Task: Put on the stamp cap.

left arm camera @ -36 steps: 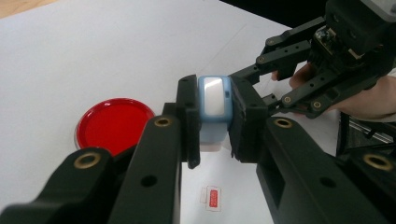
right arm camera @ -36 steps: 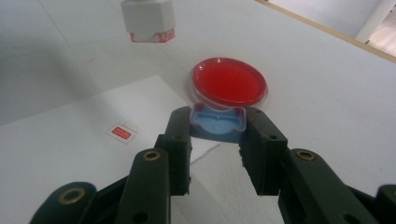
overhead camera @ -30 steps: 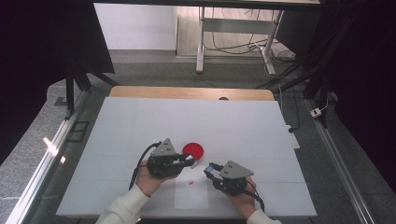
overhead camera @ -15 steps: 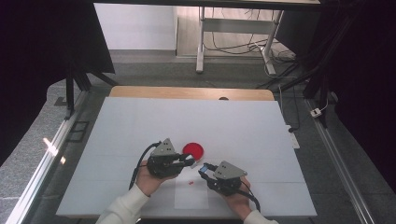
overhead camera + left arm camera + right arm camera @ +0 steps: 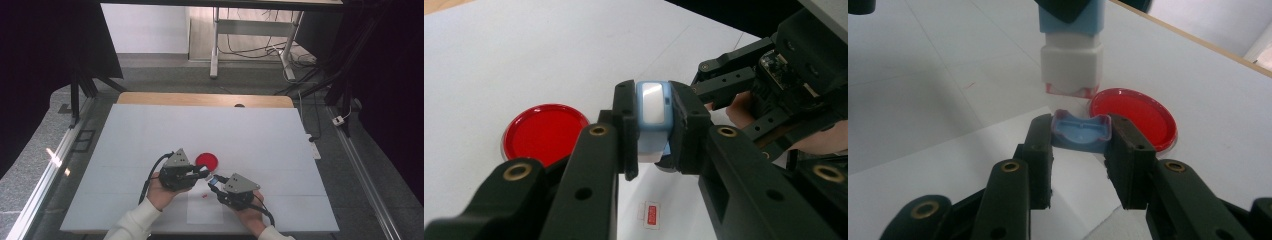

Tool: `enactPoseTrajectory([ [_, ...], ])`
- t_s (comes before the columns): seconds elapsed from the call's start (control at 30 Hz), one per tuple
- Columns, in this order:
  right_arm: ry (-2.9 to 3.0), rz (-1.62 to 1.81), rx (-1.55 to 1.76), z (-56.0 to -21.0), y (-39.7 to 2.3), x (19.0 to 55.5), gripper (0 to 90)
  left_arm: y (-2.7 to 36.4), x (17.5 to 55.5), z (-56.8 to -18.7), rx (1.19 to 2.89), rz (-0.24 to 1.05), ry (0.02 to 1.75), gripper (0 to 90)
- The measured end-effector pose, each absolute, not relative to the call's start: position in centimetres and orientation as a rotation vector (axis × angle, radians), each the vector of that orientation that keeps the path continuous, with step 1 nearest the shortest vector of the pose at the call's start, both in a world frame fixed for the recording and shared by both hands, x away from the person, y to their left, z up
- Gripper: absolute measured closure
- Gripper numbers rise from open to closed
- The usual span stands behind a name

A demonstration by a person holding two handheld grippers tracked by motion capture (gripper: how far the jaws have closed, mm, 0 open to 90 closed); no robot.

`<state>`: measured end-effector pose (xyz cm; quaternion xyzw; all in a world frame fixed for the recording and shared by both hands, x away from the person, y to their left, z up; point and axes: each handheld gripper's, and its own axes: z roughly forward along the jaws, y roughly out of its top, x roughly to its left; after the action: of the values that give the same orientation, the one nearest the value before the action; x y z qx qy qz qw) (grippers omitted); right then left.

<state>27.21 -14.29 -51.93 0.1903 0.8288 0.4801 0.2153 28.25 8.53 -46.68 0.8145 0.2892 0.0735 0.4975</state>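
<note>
Left gripper (image 5: 651, 132) clamped on stamp (image 5: 653, 117), right gripper (image 5: 1082, 145) pinching its cap (image 5: 1081, 131) at six o'clock below — misaligned, jammed cap likely.

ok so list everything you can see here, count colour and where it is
blue and white plastic stamp body: 1, light blue top with white lower block, clamped between the left gripper's jaws above the table
small light blue plastic cap: 1, light blue, pinched between the right gripper's jaws just below the stamp body
round red shallow dish: 1, red, on the table beside the grippers
white paper sheet: 1, white with a small red mark on it, flat on the table's near edge
white table: 1, white top with a wooden far edge
left gripper: 1, black, shut on the stamp body
right gripper: 1, black, shut on the cap
hands: 2, white sleeves, at the bottom of the high view
</note>
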Motion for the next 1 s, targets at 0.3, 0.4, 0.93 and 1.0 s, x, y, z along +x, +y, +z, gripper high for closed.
enactPoseTrajectory([
  [0.3, 2.293, 1.327, 0.521, -51.98, -14.02, 27.15, 64.0, 8.39, 28.19, -46.71, 1.946, 0.165, 0.712, 74.9],
  [0.4, 2.294, 1.32, 0.518, -52.03, -13.89, 27.12, 64.0, 8.26, 28.17, -46.75, 1.943, 0.162, 0.714, 74.9],
  [0.93, 2.278, 1.316, 0.565, -52.03, -13.58, 27.2, 64.1, 7.59, 28.0, -46.99, 1.948, 0.167, 0.721, 74.9],
  [1.0, 2.276, 1.316, 0.572, -52.01, -13.57, 27.21, 64.1, 7.57, 27.98, -46.99, 1.945, 0.169, 0.724, 74.9],
])
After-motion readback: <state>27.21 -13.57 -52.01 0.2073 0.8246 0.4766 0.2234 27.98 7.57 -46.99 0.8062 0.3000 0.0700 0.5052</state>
